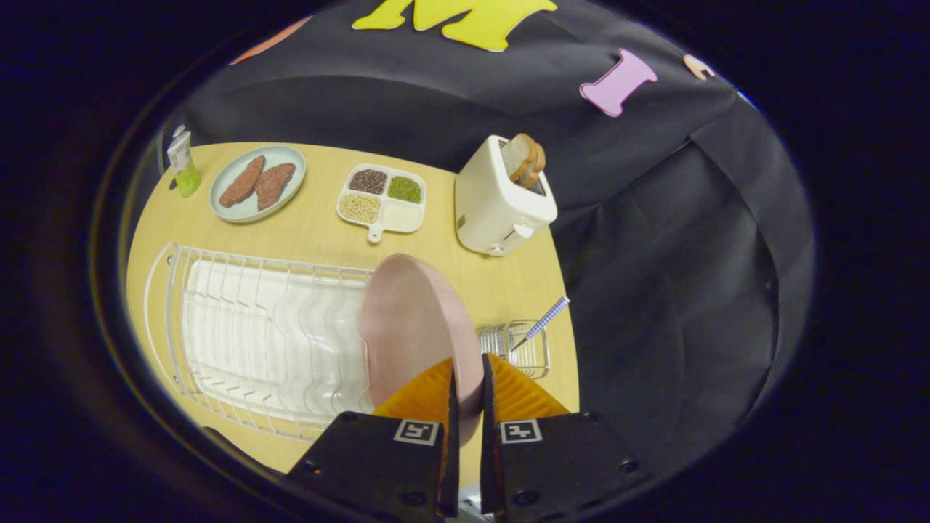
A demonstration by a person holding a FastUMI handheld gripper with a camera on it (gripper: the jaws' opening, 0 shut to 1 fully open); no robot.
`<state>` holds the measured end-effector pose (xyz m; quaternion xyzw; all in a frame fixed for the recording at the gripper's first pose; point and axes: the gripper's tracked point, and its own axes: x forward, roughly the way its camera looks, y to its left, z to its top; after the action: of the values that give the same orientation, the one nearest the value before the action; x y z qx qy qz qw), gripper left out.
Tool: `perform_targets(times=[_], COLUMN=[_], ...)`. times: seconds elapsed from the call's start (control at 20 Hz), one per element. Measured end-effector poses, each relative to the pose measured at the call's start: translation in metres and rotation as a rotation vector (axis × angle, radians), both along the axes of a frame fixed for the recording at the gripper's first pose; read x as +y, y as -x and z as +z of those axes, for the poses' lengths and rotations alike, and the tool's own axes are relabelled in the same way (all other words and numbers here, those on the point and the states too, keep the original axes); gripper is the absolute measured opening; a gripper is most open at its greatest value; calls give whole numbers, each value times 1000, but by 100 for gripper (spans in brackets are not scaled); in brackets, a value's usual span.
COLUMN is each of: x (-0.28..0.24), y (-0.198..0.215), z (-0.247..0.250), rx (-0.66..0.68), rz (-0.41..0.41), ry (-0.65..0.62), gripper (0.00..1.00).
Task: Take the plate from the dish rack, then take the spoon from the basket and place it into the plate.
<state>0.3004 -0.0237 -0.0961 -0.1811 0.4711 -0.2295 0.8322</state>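
Gripper: orange ribbed fingers nearly closed, both pressing the rim of the pink plate, one on each face.
Plate: held on edge, tilted, over the right end of the dish rack; whether it touches the wires, cannot tell.
Dish rack: white wire, on the wooden table.
Basket: small wire basket, just right of the plate.
Spoon: checked handle leaning out of the basket.
Beyond: toaster with bread; divided tray of grains; pale plate with two patties.
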Motion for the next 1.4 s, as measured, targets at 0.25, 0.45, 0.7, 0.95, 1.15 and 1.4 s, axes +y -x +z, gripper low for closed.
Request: perform_targets(times=[0.25, 0.45, 0.7, 0.95, 1.15, 1.4], x=[-1, -2, 16, 39, 52, 46], y=[11, 43, 110, 181, 221, 243], z=[19, 21, 2, -39, -91, -154], rx=[-130, -172, -226, -229, -189, -145], rz=[-9, 22, 58, 120, 145, 106], ry=[65, -26, -341, -602, -697, -720], gripper=[17, 17, 17, 17, 17, 17])
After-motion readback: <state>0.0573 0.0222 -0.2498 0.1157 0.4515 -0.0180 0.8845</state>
